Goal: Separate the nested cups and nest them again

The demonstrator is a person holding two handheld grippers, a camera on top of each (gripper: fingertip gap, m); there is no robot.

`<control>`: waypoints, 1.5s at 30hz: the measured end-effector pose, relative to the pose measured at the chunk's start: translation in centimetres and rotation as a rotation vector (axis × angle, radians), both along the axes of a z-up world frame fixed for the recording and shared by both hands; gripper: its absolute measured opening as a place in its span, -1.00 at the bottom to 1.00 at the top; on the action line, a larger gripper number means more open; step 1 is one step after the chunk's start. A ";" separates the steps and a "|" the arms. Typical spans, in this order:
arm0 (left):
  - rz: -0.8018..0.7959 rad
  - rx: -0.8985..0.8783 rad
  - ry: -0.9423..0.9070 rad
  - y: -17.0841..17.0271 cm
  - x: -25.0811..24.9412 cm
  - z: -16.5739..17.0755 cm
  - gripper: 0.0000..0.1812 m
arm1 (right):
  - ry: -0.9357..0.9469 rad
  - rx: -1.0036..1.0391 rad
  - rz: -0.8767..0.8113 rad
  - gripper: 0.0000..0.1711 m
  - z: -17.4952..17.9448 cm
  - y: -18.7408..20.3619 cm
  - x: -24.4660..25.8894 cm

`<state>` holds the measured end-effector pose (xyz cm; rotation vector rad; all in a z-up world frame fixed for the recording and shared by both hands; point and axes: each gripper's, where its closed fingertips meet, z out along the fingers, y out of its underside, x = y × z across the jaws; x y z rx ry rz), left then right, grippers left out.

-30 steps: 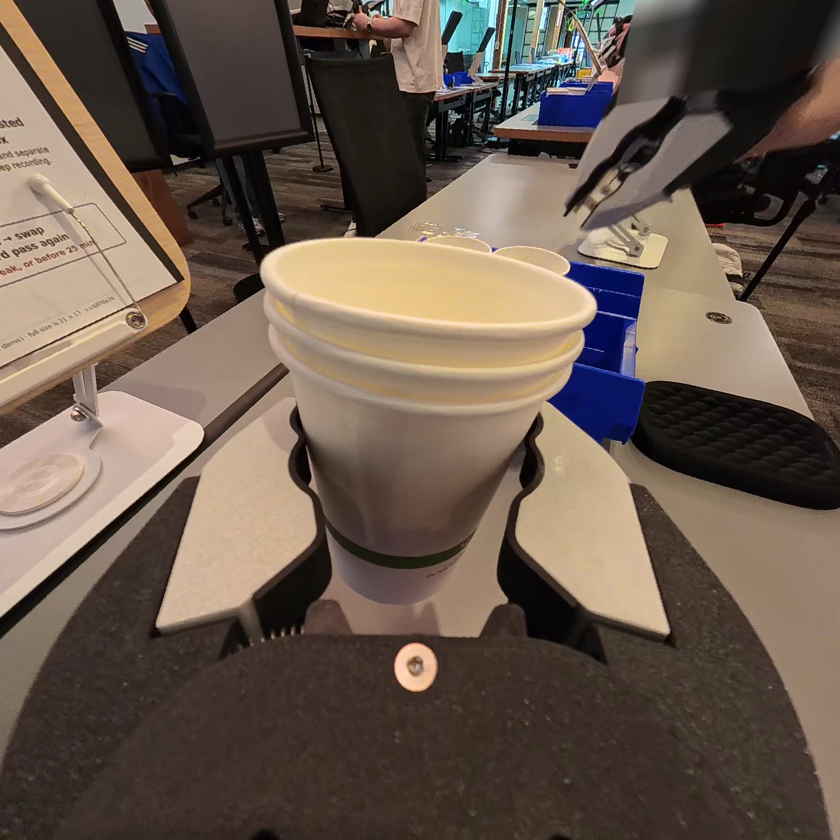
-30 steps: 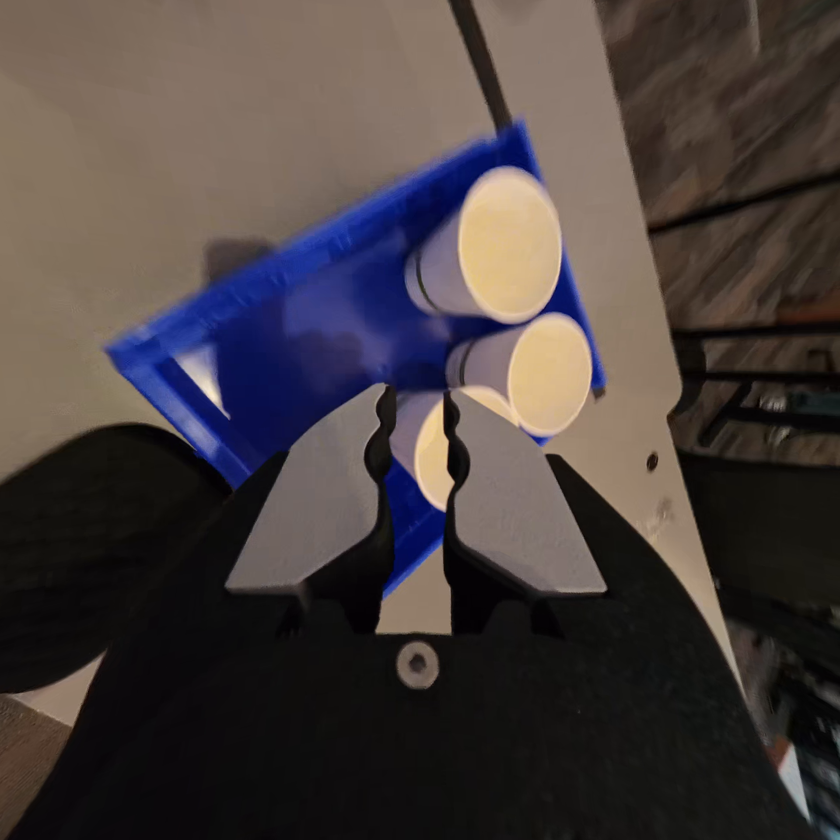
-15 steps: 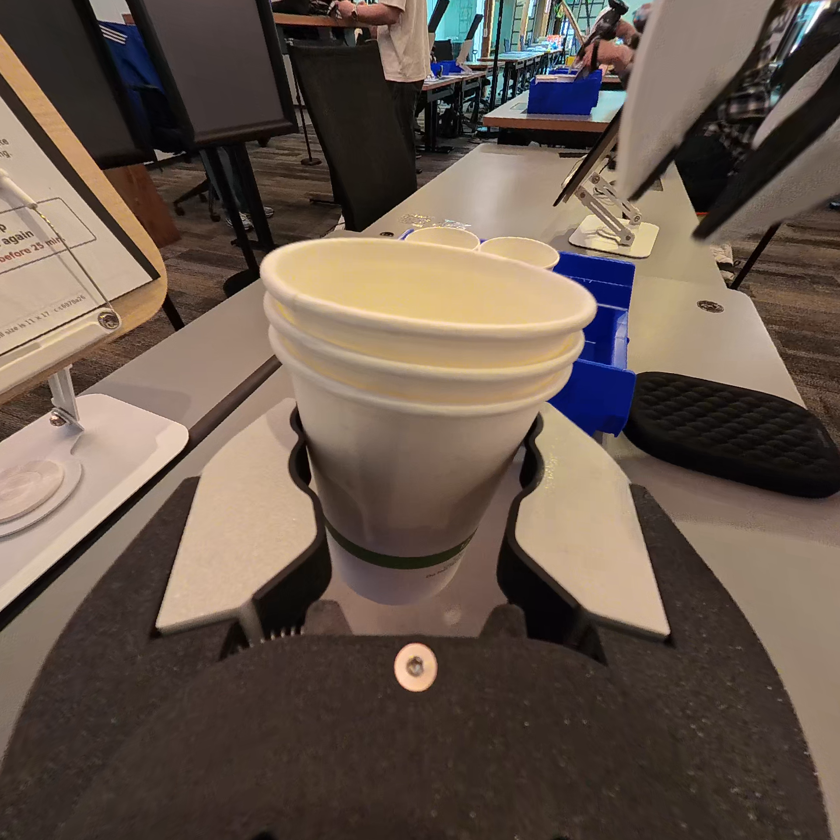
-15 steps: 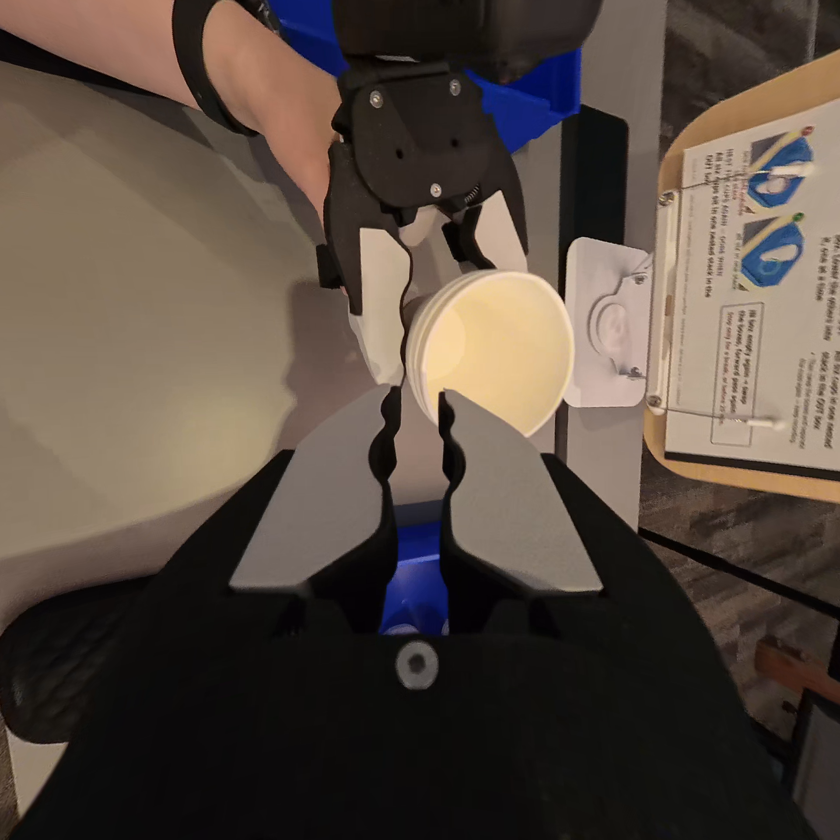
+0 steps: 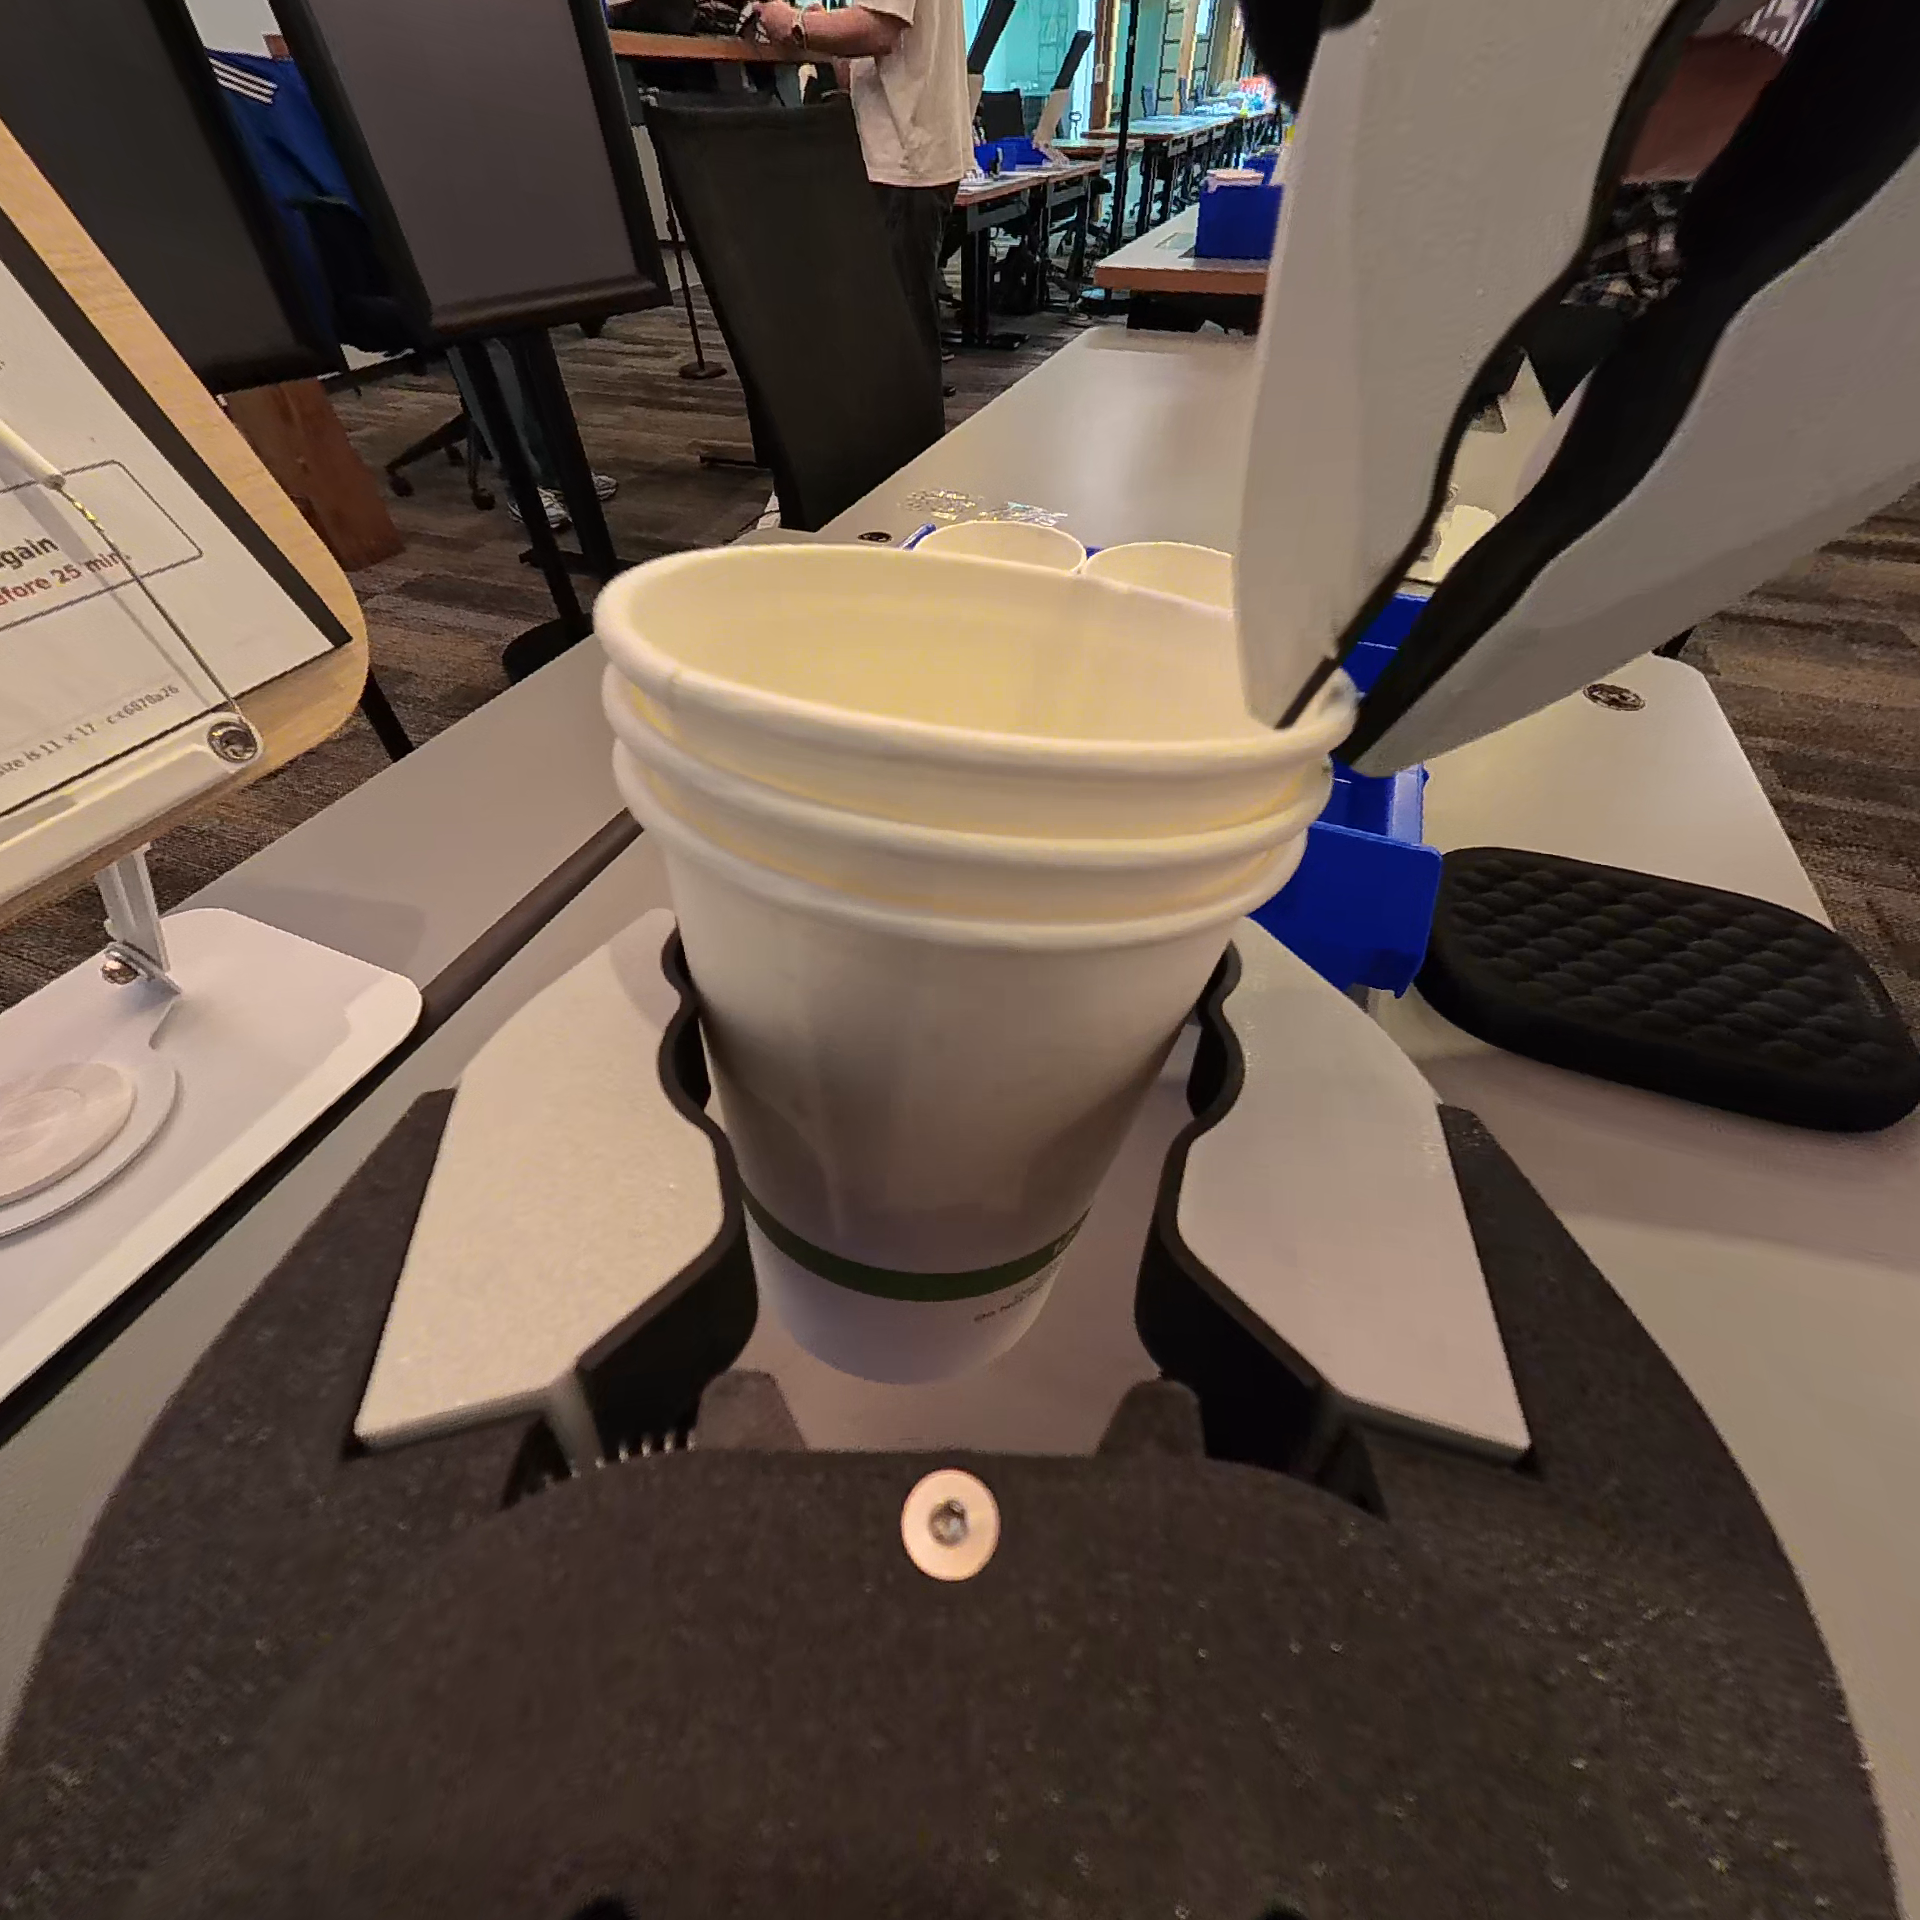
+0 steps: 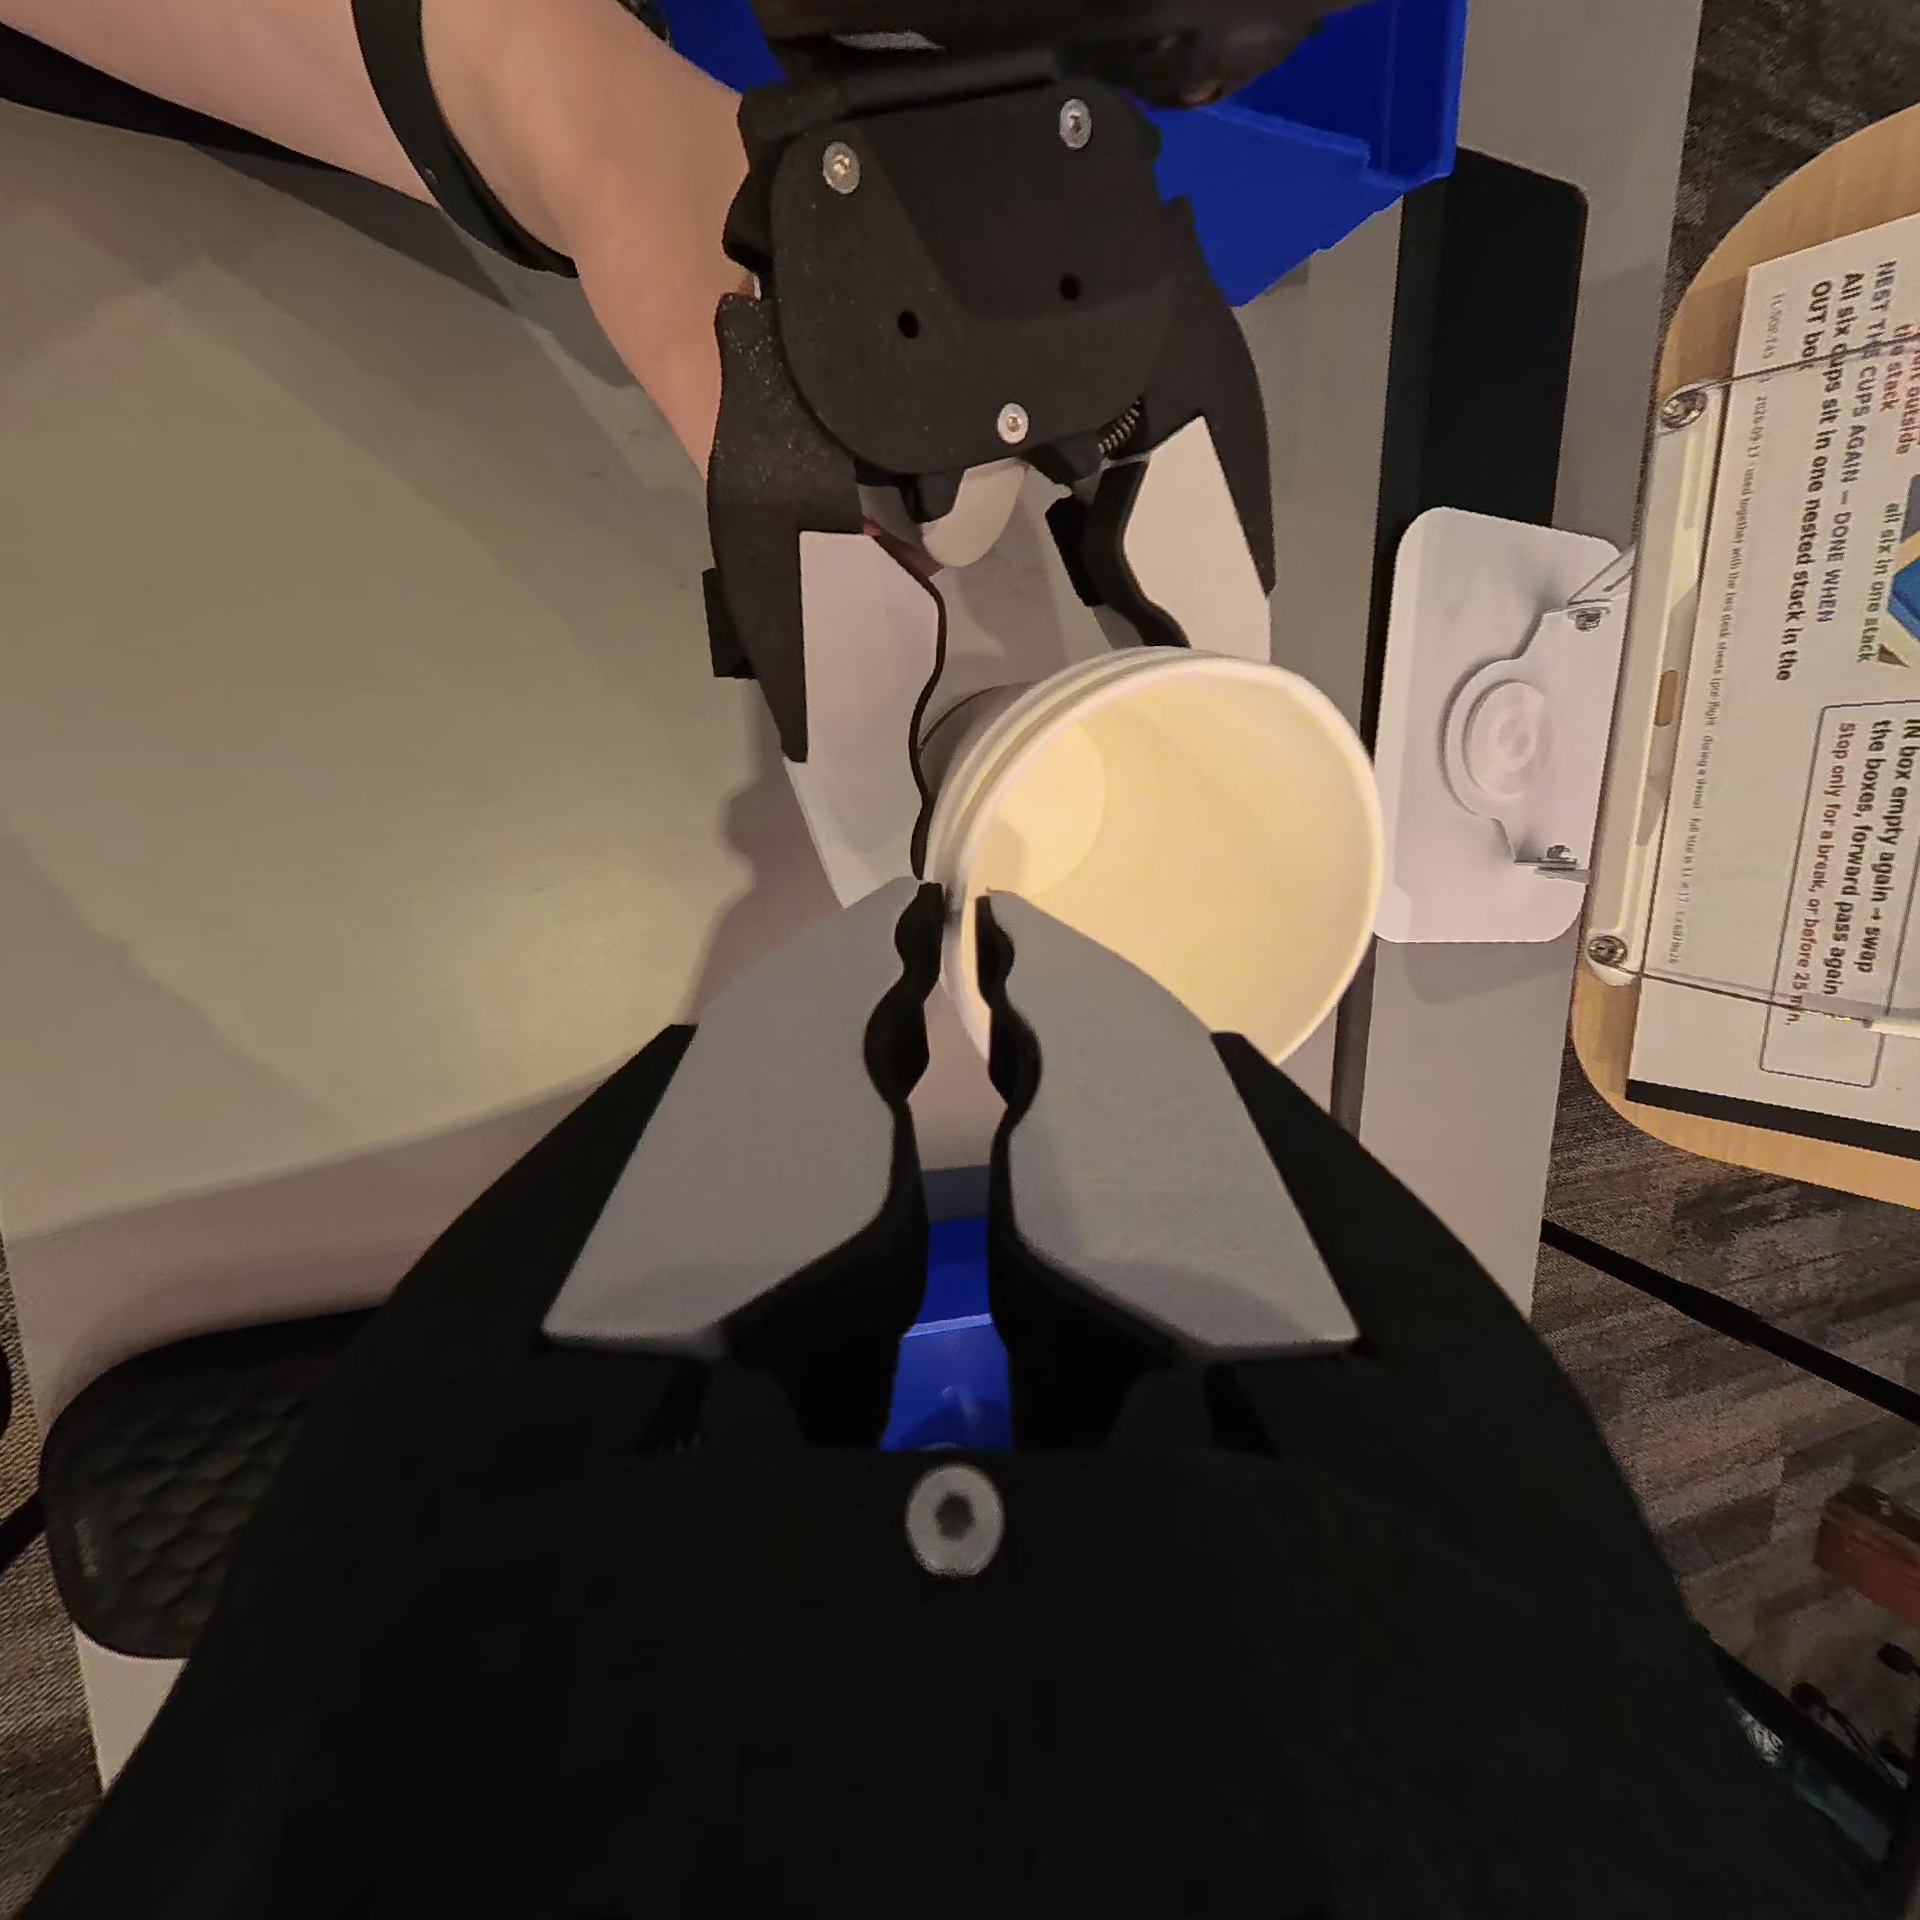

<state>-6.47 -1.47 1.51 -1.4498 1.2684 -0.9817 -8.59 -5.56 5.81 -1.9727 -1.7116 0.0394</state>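
Left gripper [image 5: 945, 1049] clamped around nested cups [image 5: 935, 935], held above the table [image 5: 1662, 1299]. Right gripper [image 6: 958, 902], narrowly parted, straddles the top rim's right edge. Advice: pinch only the top rim, lift straight.

surface: grey table [image 5: 1714, 1278], running from the lower part of the frame away to the upper centre; seen from above in the right wrist view, with a dark seam [image 6: 1475, 436] at upper right
blue bin [image 5: 1351, 914]: right of centre, on the table, two white cups [image 5: 1003, 542] standing in its far end
black pad [image 5: 1662, 987]: quilted, flat on the table, right edge, just beside the bin
white stand base [image 5: 239, 1049]: left edge, on the table, carrying a tilted sign board [image 5: 156, 582]
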 end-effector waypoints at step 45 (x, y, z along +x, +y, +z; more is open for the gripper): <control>0.042 0.002 0.034 1.3 -0.3 -0.9 0.01 | -0.025 0.067 -0.372 -0.96 7.9 -2.4 14.7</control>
